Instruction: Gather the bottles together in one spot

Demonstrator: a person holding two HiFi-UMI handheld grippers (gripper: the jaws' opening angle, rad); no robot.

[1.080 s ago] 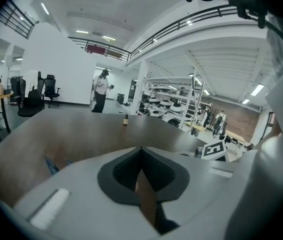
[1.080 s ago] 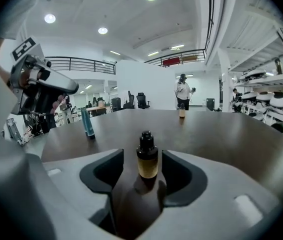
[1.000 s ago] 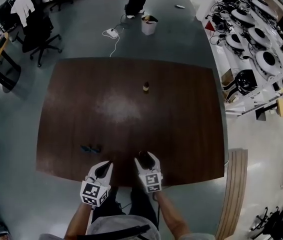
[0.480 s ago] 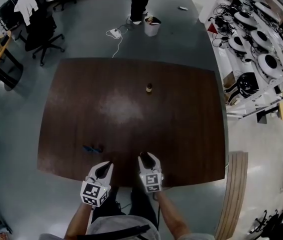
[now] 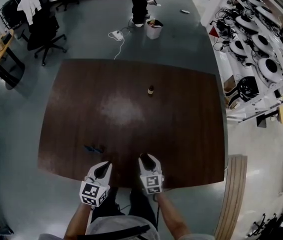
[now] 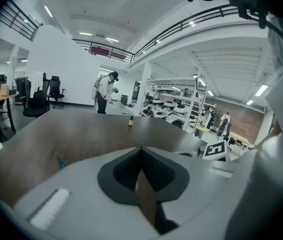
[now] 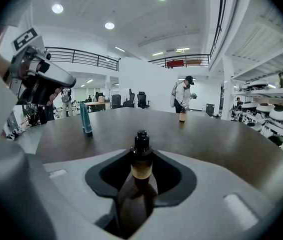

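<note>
Dark bottle [image 7: 139,184] stood upright at the near edge of the table [image 5: 181,124], between the jaws of the right gripper [image 7: 141,154], which were closing on its body. Blue bottle [image 7: 85,119] stood near left and small brown bottle [image 5: 151,90] far centre, both well apart from it. Left gripper [image 6: 141,151] was just left of the right one, jaws together, holding nothing.

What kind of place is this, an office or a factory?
Probably a robotics lab or workshop in a large open hall: shelves of round white machines line one side, office chairs stand on the grey floor, and a balcony railing runs overhead.
</note>
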